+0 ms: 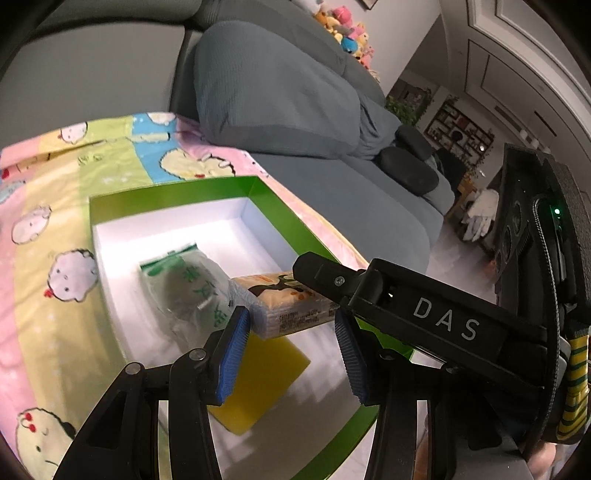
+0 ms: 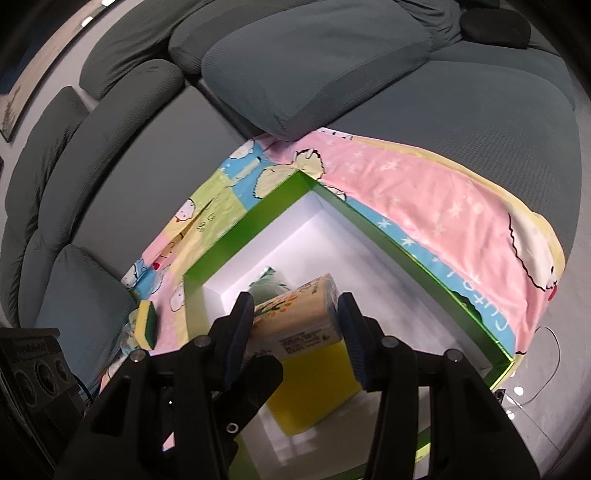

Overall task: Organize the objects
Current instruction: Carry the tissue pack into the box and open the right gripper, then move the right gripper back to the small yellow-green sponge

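Observation:
A green box (image 1: 173,190) with a white inside lies on a patterned blanket. In it are a clear bag with green print (image 1: 184,284), a beige tissue pack (image 1: 288,306) and a flat yellow sponge (image 1: 269,376). My right gripper (image 2: 295,301) is shut on the tissue pack (image 2: 295,325), one pad on each side, low over the box floor above the yellow sponge (image 2: 314,384). In the left wrist view the right gripper (image 1: 314,280) reaches in from the right. My left gripper (image 1: 291,321) hovers open over the box's near part, with nothing pressed between its blue pads.
The blanket (image 1: 55,221) covers a grey sofa seat, with a large grey cushion (image 1: 273,92) right behind the box. A yellow and green sponge (image 2: 146,325) lies on the blanket left of the box. Plush toys (image 1: 347,33) sit far back.

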